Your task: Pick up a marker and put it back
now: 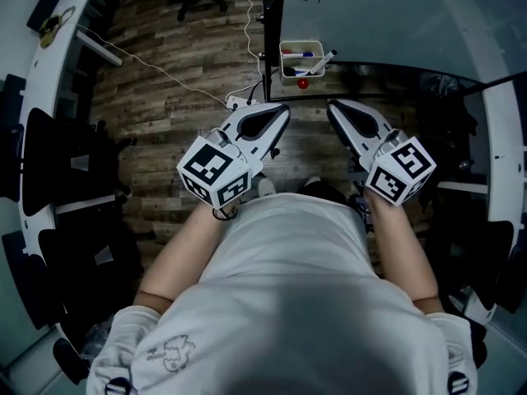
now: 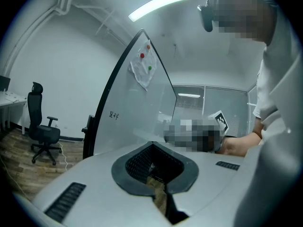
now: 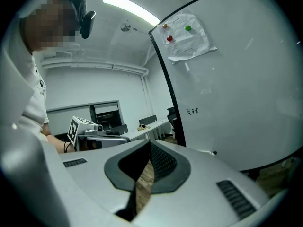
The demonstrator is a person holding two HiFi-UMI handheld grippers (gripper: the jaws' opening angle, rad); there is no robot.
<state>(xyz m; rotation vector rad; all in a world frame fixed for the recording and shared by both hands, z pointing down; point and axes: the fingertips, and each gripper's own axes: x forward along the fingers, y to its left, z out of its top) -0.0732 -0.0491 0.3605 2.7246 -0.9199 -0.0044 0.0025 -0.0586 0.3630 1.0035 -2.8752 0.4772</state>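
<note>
At the whiteboard's (image 1: pixel 395 15) lower edge, the markers (image 1: pixel 298 54) sat in the white tray (image 1: pixel 284 71), untouched. I held my left gripper (image 1: pixel 280 109) short of the tray, off to its left. Its jaws were pressed together with nothing between them, only wood floor (image 1: pixel 181 64) visible through the slit. My right gripper (image 1: pixel 333 105) was short of the tray too, to its right, jaws likewise closed and empty. High above the tray, a paper sheet (image 3: pixel 187 37) was pinned under magnets (image 3: pixel 188 28).

Bare wood-plank floor (image 1: pixel 165 81) leaves room from 10 to 12 o'clock. The tall glossy whiteboard (image 1: pixel 387 15) and its white plastic marker tray (image 1: pixel 301 44) block 12 o'clock. Black swivel office chairs (image 1: pixel 49 163) crowd 9 o'clock.
</note>
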